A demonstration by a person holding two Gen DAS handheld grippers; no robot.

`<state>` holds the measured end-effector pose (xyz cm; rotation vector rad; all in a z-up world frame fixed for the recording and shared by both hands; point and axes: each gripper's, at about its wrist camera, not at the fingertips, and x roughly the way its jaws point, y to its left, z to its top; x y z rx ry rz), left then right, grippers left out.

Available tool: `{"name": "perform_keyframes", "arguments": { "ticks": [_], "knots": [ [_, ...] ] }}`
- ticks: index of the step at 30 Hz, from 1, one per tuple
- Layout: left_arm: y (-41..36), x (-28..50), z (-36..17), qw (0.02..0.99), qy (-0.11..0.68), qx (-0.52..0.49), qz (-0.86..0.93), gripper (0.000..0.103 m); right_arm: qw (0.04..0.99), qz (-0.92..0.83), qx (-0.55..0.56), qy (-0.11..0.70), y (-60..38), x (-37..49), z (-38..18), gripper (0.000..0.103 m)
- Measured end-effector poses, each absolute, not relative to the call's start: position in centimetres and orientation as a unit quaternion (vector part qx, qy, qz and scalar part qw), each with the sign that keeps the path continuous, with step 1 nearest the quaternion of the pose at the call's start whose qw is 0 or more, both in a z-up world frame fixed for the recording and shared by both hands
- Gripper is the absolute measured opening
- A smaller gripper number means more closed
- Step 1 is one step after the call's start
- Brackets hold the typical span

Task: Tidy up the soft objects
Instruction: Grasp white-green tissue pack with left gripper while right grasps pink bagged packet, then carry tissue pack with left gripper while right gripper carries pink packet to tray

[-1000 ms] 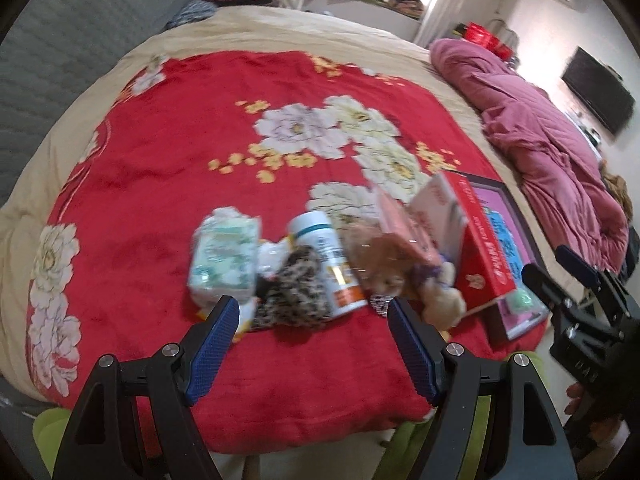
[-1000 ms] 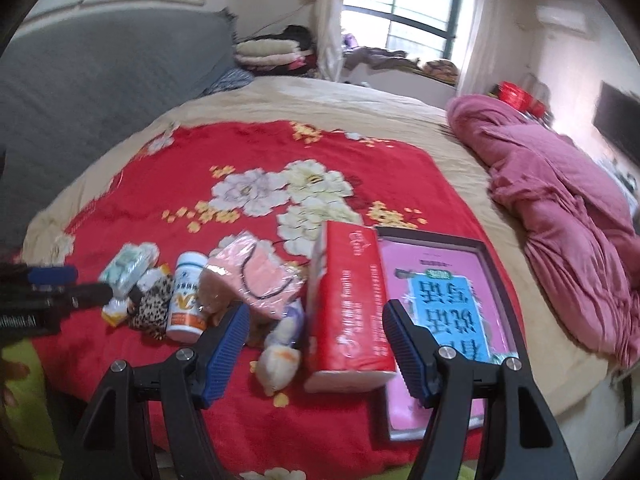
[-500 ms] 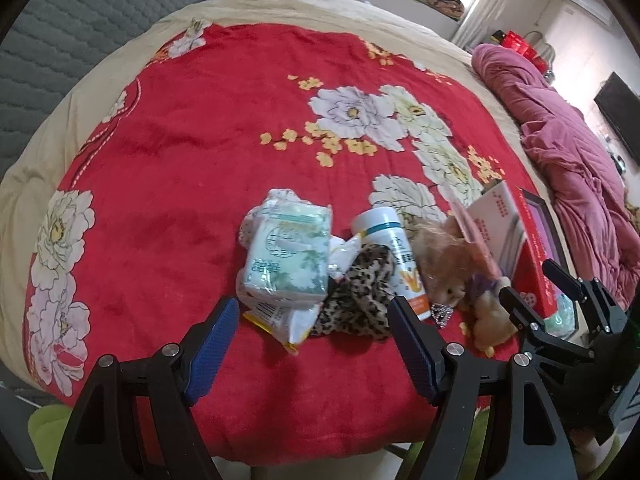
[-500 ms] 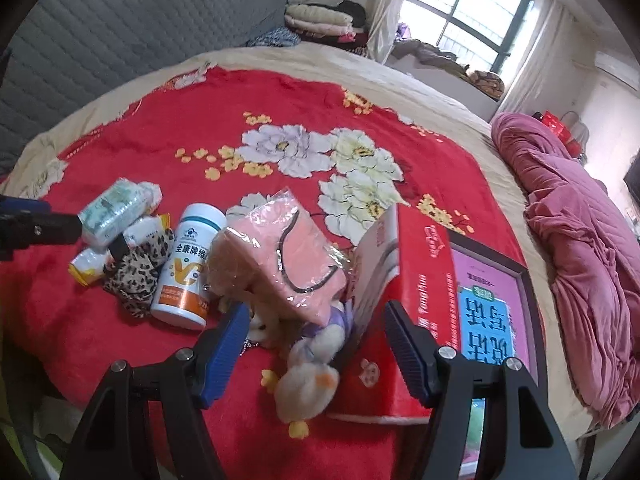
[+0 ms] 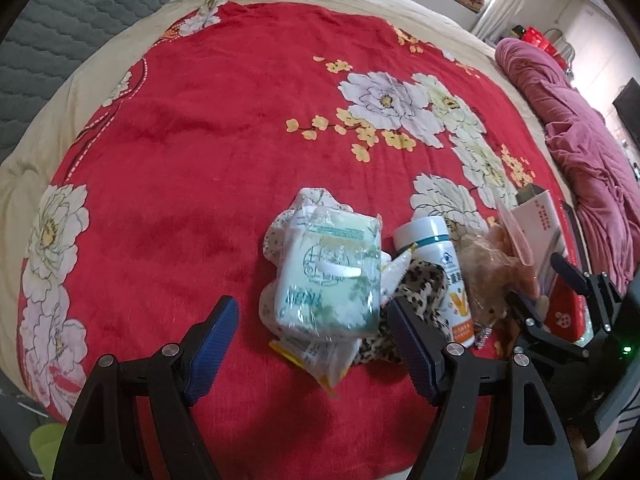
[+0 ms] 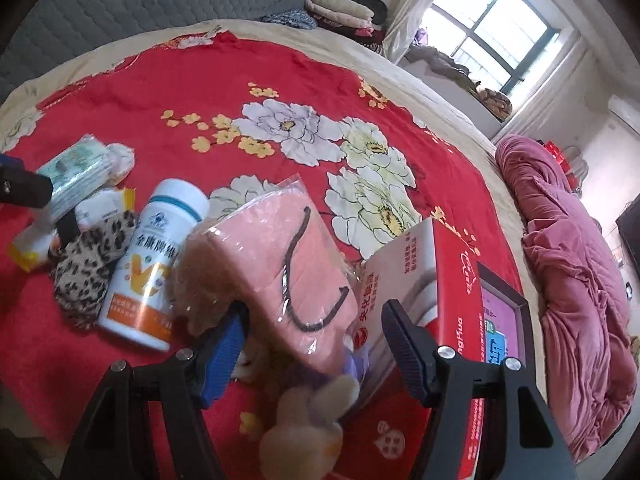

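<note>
Both grippers gape, holding nothing — left gripper (image 5: 310,344) frames the tissue pack (image 5: 332,276) at lower centre, right gripper (image 6: 312,346) straddles the bagged pink cloth (image 6: 288,276), evidently lined up for pickup

We read "金康牌维" on the white bottle (image 6: 152,264) and "Hua" along the red box (image 6: 452,292); other print blurs.
</note>
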<state>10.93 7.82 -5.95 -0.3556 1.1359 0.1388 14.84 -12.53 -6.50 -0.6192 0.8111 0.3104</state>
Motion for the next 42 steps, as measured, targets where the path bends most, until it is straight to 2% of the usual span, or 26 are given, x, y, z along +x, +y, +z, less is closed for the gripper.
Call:
{"name": "perform_keyframes", "arguments": {
  "ticks": [2, 6, 11, 13, 16, 21, 27, 42],
  "knots": [
    [7.7, 11.4, -6.4, 0.824, 0.539, -0.162, 0.064, 0.078, 0.862, 0.154, -0.290, 0.387, -12.6, 15.1, -6.5, 0.059],
    [7.5, 12.2, -7.1, 0.820, 0.546, -0.156, 0.065, 0.078, 0.862, 0.164, -0.271, 0.395, -12.8, 15.8, -6.8, 0.032],
    [7.6, 12.8, -7.7, 0.818, 0.548, -0.161, 0.065, 0.078, 0.870, 0.171, -0.236, 0.396, -13.5, 16.1, -6.5, 0.026],
    [7.8, 12.9, -8.1, 0.816, 0.550, -0.164, 0.068, 0.078, 0.875, 0.175, -0.216, 0.397, -14.1, 16.1, -6.0, 0.018],
    [8.2, 12.9, -8.4, 0.818, 0.542, -0.182, 0.060, 0.078, 0.878, 0.182, -0.194, 0.397, -14.7, 16.0, -5.1, 0.015],
    [8.1, 12.8, -8.3, 0.820, 0.537, -0.196, 0.041, 0.057, 0.882, 0.183, -0.160, 0.405, -15.8, 15.9, -4.1, 0.015],
    [8.0, 12.5, -8.0, 0.821, 0.533, -0.202, 0.034, 0.053, 0.886, 0.191, -0.140, 0.399, -16.3, 15.6, -3.1, 0.015],
    [6.8, 11.3, -4.4, 0.843, 0.506, -0.183, 0.021, 0.053, 0.885, 0.222, -0.125, 0.390, -16.2, 14.1, -1.4, 0.015]
  ]
}}
